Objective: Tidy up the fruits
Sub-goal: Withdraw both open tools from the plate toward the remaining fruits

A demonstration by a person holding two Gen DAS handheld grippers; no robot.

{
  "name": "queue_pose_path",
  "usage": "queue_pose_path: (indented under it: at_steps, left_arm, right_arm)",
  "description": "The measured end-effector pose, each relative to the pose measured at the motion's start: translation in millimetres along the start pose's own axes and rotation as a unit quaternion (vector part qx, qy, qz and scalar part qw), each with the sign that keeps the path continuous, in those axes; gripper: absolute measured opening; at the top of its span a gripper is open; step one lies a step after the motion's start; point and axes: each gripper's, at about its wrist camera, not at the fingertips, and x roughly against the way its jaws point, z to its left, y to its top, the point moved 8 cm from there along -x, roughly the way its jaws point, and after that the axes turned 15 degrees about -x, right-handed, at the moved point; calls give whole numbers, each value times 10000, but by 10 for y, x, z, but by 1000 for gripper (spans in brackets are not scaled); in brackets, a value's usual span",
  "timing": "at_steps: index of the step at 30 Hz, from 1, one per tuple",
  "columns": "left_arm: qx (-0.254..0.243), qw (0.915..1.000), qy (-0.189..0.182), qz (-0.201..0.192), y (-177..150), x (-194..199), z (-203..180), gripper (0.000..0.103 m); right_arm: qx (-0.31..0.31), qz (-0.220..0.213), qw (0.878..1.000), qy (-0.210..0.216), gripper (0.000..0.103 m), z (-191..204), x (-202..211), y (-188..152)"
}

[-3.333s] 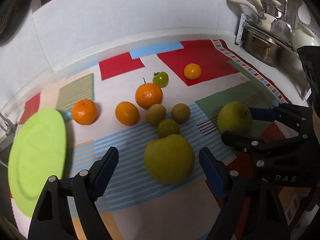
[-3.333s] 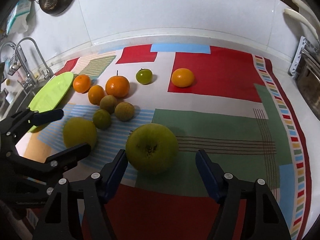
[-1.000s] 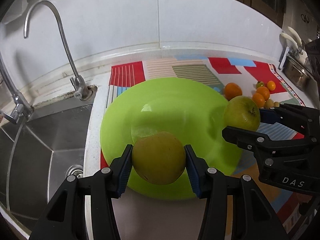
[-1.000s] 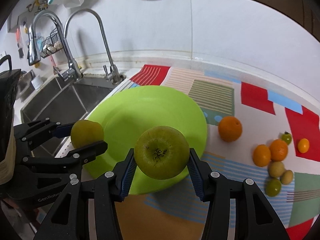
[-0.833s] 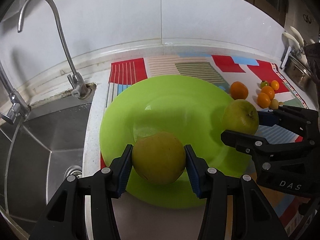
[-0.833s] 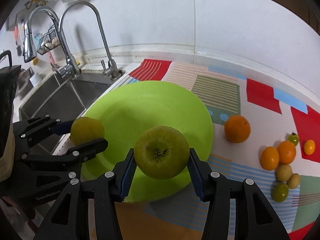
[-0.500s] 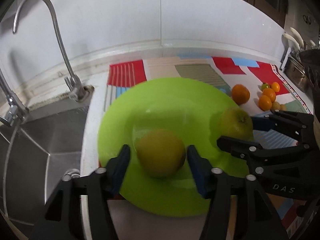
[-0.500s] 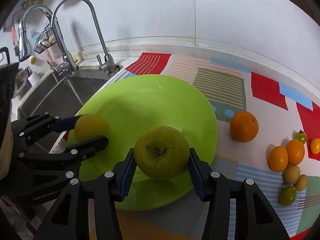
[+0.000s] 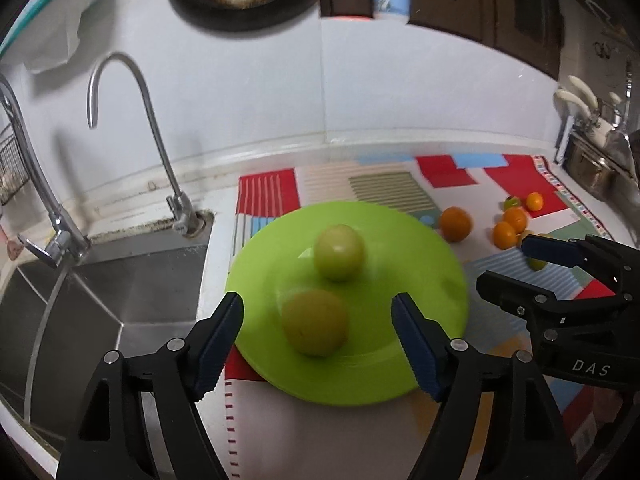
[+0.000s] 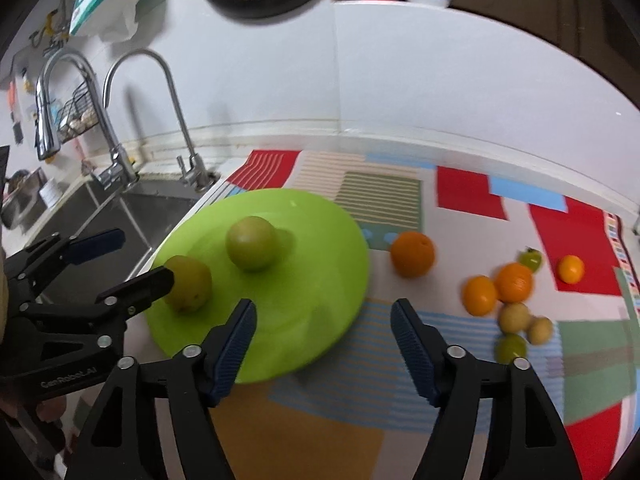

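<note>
Two green apples lie on the lime-green plate (image 9: 400, 248) (image 10: 320, 240). The duller apple (image 9: 315, 328) (image 10: 188, 284) sits near the plate's sink side; the brighter apple (image 9: 339, 252) (image 10: 251, 243) rests nearer the middle. My left gripper (image 9: 318, 314) (image 10: 140, 257) hovers above the duller apple, its jaws opening and its pads clear of the fruit. My right gripper (image 10: 323, 312) (image 9: 510, 264) hangs over the plate's near edge, its jaws opening with nothing between them. Oranges (image 10: 412, 254) (image 10: 480, 295), a green tomato (image 10: 530, 259) and small brownish fruits (image 10: 515, 317) lie on the mat to the right.
A steel sink (image 9: 100, 300) with a curved faucet (image 9: 160, 152) adjoins the plate on the left. The patchwork mat (image 10: 460, 192) covers the counter up to the white wall. Pots (image 9: 592, 168) stand at the far right. A pan hangs on the wall.
Both grippers carried the apples to the plate, then opened and let go. The apples now rest on the plate, and both grippers have lifted and pulled back.
</note>
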Motion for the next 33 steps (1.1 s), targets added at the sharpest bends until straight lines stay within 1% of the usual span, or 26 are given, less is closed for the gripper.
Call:
queue_pose_path:
  at_steps: [4, 7, 13, 16, 20, 27, 33]
  left_arm:
    - [-108, 9997, -8, -207, 66, 165, -125, 82]
    - [-211, 9991, -36, -366, 122, 278, -241, 86]
    - [-344, 9975, -151, -594, 249, 445, -495, 88]
    - [-334, 9971, -142, -669, 316, 500, -626, 88]
    - [-282, 9968, 14, -742, 406, 555, -801, 88]
    - [-238, 9959, 137, -860, 584, 592, -1064, 88]
    - [-445, 9936, 194, -1020, 766, 537, -1279, 88]
  right_arm:
    - [-175, -308, 9992, -181, 76, -134, 268, -5]
    - [-265, -523, 9977, -334, 76, -241, 472, -1]
    - [-369, -892, 9932, -648, 79, -477, 821, 0]
    - [-400, -990, 9920, -667, 79, -594, 949, 12]
    - [-344, -1107, 9914, -603, 79, -734, 1081, 47]
    - [-182, -1250, 9905, -549, 79, -1033, 1225, 161]
    - [-108, -1277, 9903, -541, 79, -1280, 1247, 243]
